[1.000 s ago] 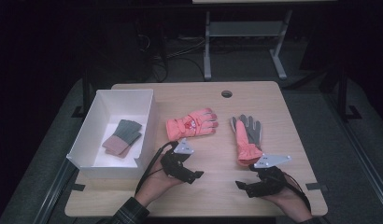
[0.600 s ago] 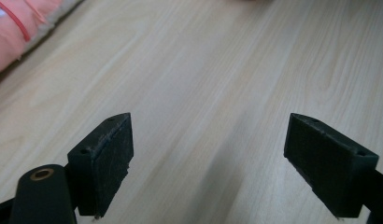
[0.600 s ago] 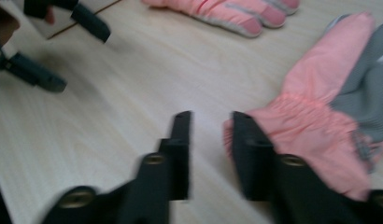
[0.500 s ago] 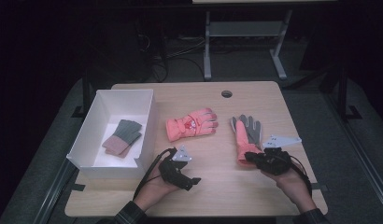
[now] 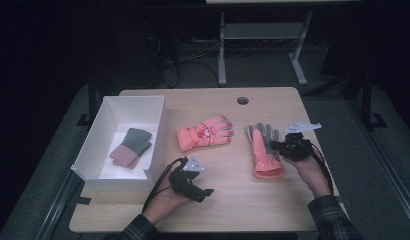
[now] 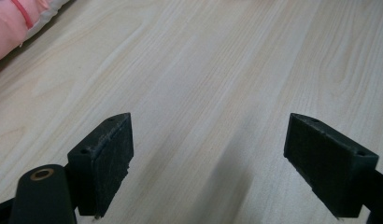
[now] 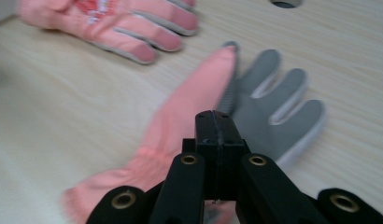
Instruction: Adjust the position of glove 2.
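High view: a wooden table [image 5: 228, 200] with a white box [image 5: 100, 145] on its left side, and a small grey and pink glove [image 5: 130, 148] lies inside. A pink glove [image 5: 204, 133] lies near the middle of the table. To its right lies a grey-palmed glove [image 5: 263, 151], fingers pointing away from the person, pink cuff toward them. The right gripper [image 5: 277, 146] sits at that glove's right edge, at the palm; its jaws have just been closing and are pressed together now. Can't tell here if they pinch any cloth. The left gripper [image 5: 207, 192] rests low on the table in front of the box, w/ nothing near its jaws. Left gripper view: the jaws stand wide apart over bare wood – nothing between them – and a bit of pink glove [image 6: 19, 23] shows at the top left corner. Right gripper view: the two jaws are shut tight together right over the grey-palmed glove [image 7: 269, 107], the other pink glove [image 7: 119, 23] farther off – hard to tell if cloth is caught.
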A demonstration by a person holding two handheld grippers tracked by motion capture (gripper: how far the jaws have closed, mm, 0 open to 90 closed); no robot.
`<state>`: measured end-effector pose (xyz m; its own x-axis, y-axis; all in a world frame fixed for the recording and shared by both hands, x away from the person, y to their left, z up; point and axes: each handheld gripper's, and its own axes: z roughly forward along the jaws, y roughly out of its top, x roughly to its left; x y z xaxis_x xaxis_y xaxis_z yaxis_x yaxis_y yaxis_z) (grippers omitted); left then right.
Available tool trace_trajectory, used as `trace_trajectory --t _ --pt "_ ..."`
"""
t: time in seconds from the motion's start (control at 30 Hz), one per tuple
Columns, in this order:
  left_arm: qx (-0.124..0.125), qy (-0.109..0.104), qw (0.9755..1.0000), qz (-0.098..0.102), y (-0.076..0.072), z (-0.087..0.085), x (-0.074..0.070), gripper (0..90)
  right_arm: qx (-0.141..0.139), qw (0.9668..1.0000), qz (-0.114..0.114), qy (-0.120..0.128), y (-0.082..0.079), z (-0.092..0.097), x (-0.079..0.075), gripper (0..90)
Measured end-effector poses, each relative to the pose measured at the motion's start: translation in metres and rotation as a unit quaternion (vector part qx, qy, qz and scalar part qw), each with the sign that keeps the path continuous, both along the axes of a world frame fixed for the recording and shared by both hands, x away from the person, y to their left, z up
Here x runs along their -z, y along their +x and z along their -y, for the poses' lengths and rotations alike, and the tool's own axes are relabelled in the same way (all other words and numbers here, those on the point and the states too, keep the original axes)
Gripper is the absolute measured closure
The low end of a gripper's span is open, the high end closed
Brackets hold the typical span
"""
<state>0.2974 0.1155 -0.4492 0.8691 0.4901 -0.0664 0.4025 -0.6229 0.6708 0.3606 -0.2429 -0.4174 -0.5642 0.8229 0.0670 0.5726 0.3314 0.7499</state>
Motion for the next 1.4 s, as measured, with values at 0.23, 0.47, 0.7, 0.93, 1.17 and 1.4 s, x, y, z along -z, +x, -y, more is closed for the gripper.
trace_trajectory --t 0.23,0.47,0.7,0.93,1.17,1.4 --pt "0.002 0.003 1.0 -0.003 0.0 0.002 0.002 15.5 0.013 0.9998 -0.011 -0.005 0.013 0.012 0.011 90.0" --pt "0.006 0.002 1.0 -0.005 0.0 0.003 0.002 15.5 -0.002 0.999 -0.04 -0.019 0.014 0.011 0.025 90.0" --pt "0.007 0.006 0.9999 -0.006 0.001 0.001 0.002 15.5 -0.02 0.9985 -0.046 -0.024 0.006 0.006 0.024 90.0" --pt "0.005 0.006 1.0 -0.005 0.001 0.001 0.002 15.5 -0.053 0.9964 -0.056 -0.035 -0.012 -0.007 0.021 90.0" --pt "0.002 0.004 1.0 -0.007 0.001 0.0 0.002 15.5 -0.077 0.9946 -0.053 -0.045 -0.024 -0.021 0.017 90.0" --pt "0.004 0.009 0.9999 -0.012 0.002 0.001 0.003 15.5 -0.078 0.9965 -0.029 -0.01 -0.02 -0.027 0.012 90.0"
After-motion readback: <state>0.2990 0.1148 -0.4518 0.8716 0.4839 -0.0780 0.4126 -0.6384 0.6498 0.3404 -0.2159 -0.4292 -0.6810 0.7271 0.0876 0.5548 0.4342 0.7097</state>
